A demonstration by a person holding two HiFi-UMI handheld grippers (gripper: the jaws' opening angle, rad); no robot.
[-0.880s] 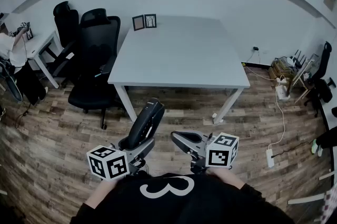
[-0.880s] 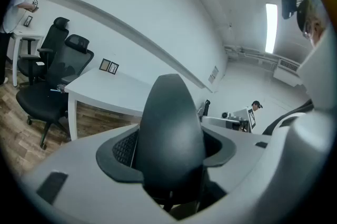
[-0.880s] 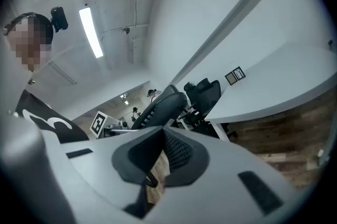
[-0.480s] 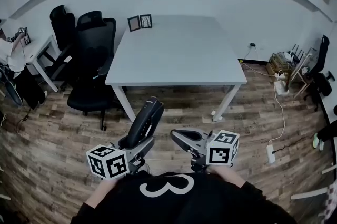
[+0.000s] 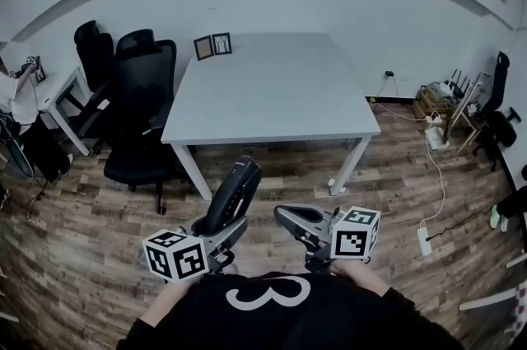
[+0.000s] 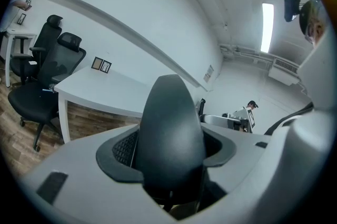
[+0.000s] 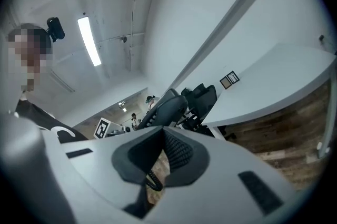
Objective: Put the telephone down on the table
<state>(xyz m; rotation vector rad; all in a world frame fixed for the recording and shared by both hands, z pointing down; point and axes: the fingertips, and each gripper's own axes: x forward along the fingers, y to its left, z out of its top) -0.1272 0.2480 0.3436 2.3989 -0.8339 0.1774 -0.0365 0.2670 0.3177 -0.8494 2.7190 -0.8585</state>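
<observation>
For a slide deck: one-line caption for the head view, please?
Left gripper holds a black handset tilted upward, right gripper beside it, both short of the white table.

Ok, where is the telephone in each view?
Head view: telephone low centre, held in the left gripper.
Left gripper view: dead centre, between the jaws.
Right gripper view: near centre, tilted.
Shared landmark: white table.

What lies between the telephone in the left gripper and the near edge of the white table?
Only a strip of bare wooden floor, seen in the head view. The telephone, held in the left gripper, has not reached the table.
</observation>
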